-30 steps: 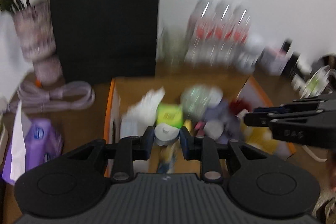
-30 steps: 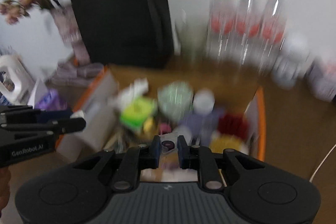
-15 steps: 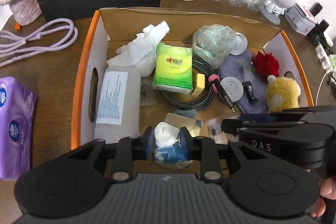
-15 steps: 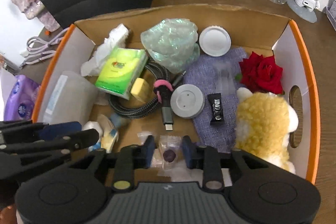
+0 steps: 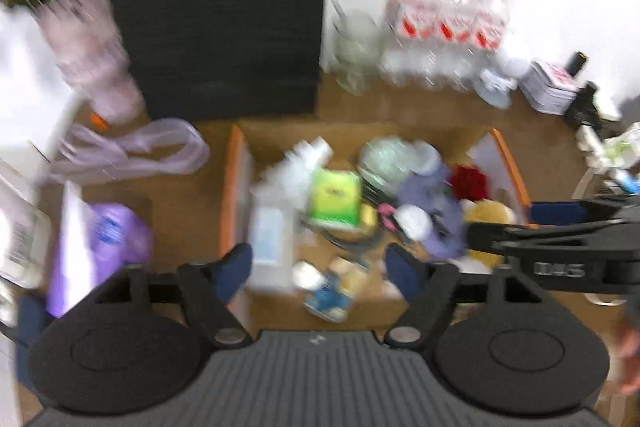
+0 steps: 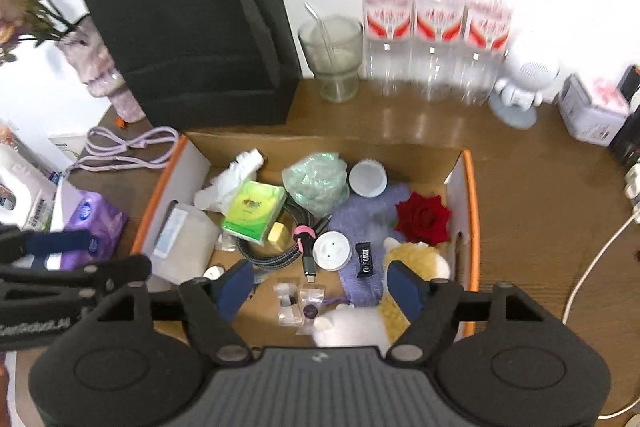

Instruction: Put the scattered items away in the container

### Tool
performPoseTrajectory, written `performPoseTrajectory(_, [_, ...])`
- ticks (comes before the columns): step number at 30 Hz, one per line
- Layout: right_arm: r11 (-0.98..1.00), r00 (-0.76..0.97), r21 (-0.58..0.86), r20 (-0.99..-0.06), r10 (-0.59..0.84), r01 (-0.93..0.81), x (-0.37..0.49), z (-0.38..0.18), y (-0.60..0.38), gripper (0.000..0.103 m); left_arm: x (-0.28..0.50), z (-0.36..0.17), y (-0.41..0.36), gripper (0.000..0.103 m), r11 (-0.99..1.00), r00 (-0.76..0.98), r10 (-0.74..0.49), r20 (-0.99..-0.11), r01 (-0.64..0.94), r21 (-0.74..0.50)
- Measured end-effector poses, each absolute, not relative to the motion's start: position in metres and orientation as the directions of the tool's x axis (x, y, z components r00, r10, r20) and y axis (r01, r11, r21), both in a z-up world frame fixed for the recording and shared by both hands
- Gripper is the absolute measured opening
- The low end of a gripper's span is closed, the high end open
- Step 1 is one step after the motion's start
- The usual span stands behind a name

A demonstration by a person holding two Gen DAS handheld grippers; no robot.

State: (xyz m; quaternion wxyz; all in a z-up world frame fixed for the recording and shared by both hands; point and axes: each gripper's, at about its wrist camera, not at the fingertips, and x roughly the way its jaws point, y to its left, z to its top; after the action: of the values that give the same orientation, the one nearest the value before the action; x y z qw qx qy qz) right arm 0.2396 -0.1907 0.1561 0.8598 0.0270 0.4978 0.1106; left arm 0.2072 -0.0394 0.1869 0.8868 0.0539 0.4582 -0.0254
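Both tongs, left and right, are opening, gripping nothing, above 1 box holding 2 sachets; 3 bottles behind.

Black plastic left gripper and right gripper, blue finger pads, ribbed grey housings, round silver screws.

We see the orange-rimmed cardboard box sitting open on the table, holding a green tissue pack, coiled braided cable, red rose, yellow plush toy and two small clear sachets lying flat near its front.
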Motion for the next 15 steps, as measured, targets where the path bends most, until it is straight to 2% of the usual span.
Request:
performPoseTrajectory(1, [0.976, 0.531, 0.139, -0.821, 0.209, -0.17, 0.231, 0.159, -0.192, 0.074, 0.193, 0.189, -0.044, 0.086, 0.988, 0.632, 0.005, -0.775, 0.115, 0.1])
performPoseTrajectory(2, [0.978, 0.621, 0.103, -0.759, 0.195, -0.182, 0.214, 0.163, -0.192, 0.075, 0.177, 0.192, -0.046, 0.092, 0.986, 0.704, -0.006, -0.711, 0.124, 0.115])
performPoseTrajectory(3, [0.979, 0.703, 0.069, -0.687, 0.187, -0.193, 0.199, 0.162, -0.19, 0.08, 0.162, 0.193, -0.044, 0.103, 0.986, 0.771, -0.01, -0.637, 0.115, 0.123])
performPoseTrajectory(5, [0.98, 0.855, 0.009, -0.486, 0.179, -0.2, 0.164, 0.154, -0.191, 0.091, 0.126, 0.189, -0.041, 0.103, 0.991, 0.919, 0.007, -0.395, 0.045, 0.124])
performPoseTrajectory(6, [0.979, 0.891, 0.012, -0.411, 0.19, -0.203, 0.152, 0.147, -0.193, 0.093, 0.115, 0.184, -0.041, 0.103, 0.992, 0.95, 0.015, -0.311, 0.025, 0.122])
performPoseTrajectory(7, [0.976, 0.896, 0.035, -0.39, 0.211, -0.214, 0.147, 0.14, -0.196, 0.093, 0.109, 0.179, -0.042, 0.103, 0.992, 0.962, 0.019, -0.273, 0.016, 0.127])
performPoseTrajectory(10, [0.971, 0.88, 0.117, -0.41, 0.239, -0.21, 0.146, 0.125, -0.205, 0.092, 0.111, 0.169, -0.041, 0.103, 0.993, 0.947, -0.004, -0.32, 0.041, 0.109])
performPoseTrajectory(15, [0.977, 0.895, 0.082, -0.392, 0.213, -0.197, 0.132, 0.123, -0.203, 0.092, 0.103, 0.163, -0.036, 0.103, 0.998, 0.938, -0.008, -0.345, 0.032, 0.063])
